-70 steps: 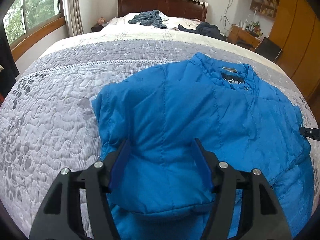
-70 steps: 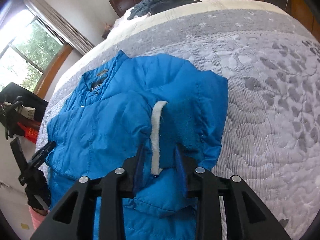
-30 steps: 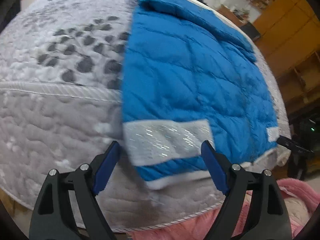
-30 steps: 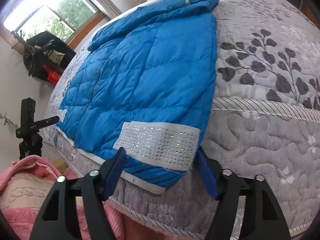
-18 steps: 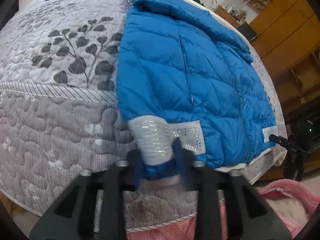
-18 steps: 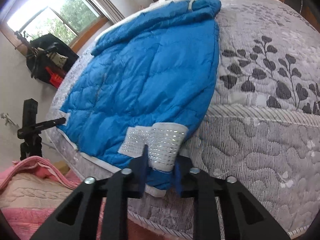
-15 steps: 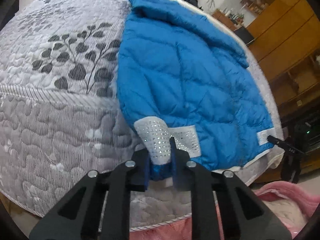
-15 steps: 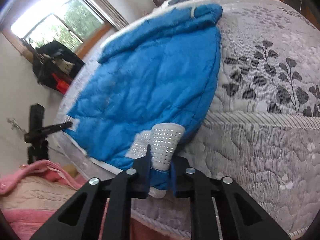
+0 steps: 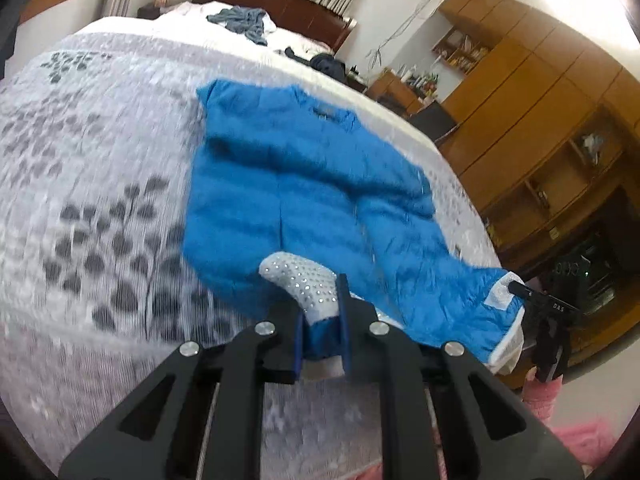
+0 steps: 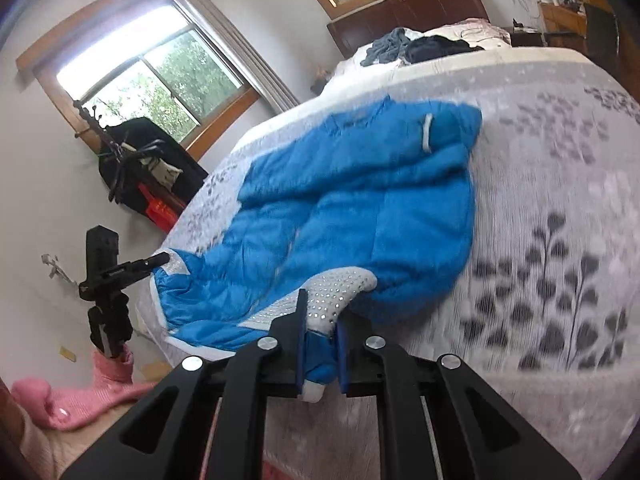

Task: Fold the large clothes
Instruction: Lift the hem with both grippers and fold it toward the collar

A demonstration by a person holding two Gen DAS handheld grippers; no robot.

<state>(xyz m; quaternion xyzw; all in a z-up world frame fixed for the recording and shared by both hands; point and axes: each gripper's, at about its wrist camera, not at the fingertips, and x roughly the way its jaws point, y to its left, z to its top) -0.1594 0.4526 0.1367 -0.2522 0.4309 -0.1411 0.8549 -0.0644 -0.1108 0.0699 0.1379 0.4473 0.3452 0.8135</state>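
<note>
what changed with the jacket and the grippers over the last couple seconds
Both grippers went from open to shut on the blue jacket: the left gripper and the right gripper each clamped a studded hem corner and lifted it. The jacket's collar end stays on the bed.

Bedroom's pretty lived in. The grey quilted bedspread with dark leaf prints (image 9: 100,208) fills most of what's ahead of both grippers. Far ahead, by the dark wooden headboard (image 9: 276,4), a crumpled grey-blue garment (image 9: 244,24) lies beside a dark navy one (image 10: 436,48). Off to the right of the left gripper stand orange-brown wooden cabinets with open shelves (image 9: 552,120). Left of the right gripper there's a wood-framed window with beige curtains (image 10: 160,76), a black coat rack draped with dark clothes (image 10: 132,160), and, low down, a pink knitted fabric heap (image 10: 72,396).
</note>
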